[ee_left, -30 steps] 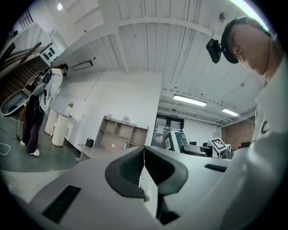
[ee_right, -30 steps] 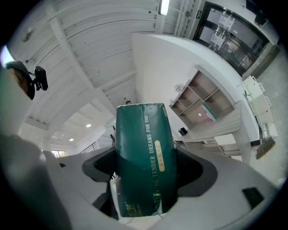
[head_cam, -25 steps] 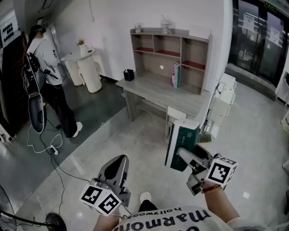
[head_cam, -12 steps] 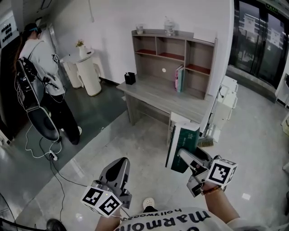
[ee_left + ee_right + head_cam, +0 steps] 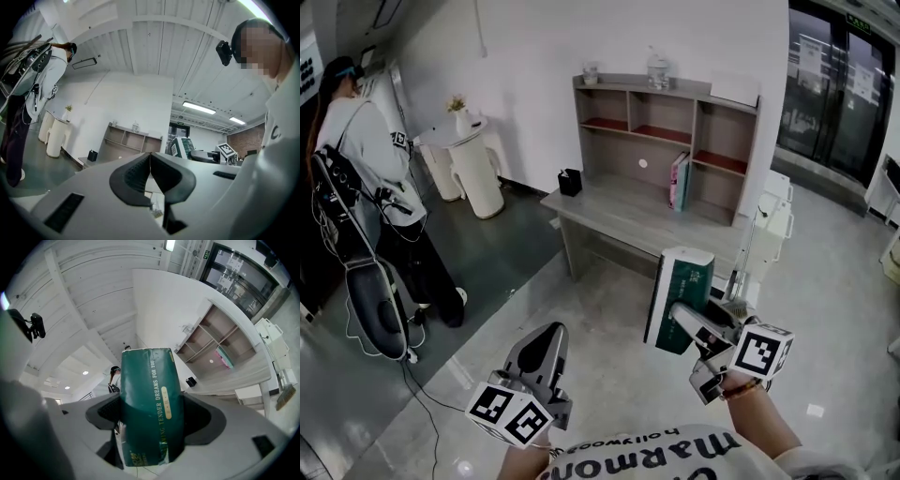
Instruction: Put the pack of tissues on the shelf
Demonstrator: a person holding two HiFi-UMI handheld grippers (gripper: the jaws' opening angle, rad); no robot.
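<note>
Closest in, the wearer's light shirt (image 5: pixel 647 459) is cut off by the bottom edge, its print only partly readable. Left gripper (image 5: pixel 549 334) hangs low over the pale tiled floor (image 5: pixel 581 300), and its own view has the dark ribbed pads (image 5: pixel 136 174) pressed together with nothing between them, clenched and empty. Over on the right, the right gripper (image 5: pixel 682 321) is clamped on the dark green rectangular plastic-wrapped pack of tissues (image 5: pixel 680 292). The right gripper view shows the pack (image 5: pixel 149 394) standing upright between the two jaws, gripped on both sides, its lower end hidden down in the gripper body. So the pack is up in the air, well short of the furniture, and it covers the near right corner of the grey wooden desk (image 5: pixel 619 211). Just past it a white trolley-like unit (image 5: pixel 771 230) stands beside the desk, hard to make out in detail. On the desk top sits a small black holder (image 5: pixel 570 181). The grey wooden shelf (image 5: pixel 675 117) rises at the back of the desk, with upright pink and teal books (image 5: pixel 679 181) in one lower compartment. Two glass jars (image 5: pixel 657 70) are on top, contents unclear. Far left, a person in a white top (image 5: pixel 366 141) is partly cut by the frame edge, next to a white pedestal table (image 5: pixel 469 159).
</note>
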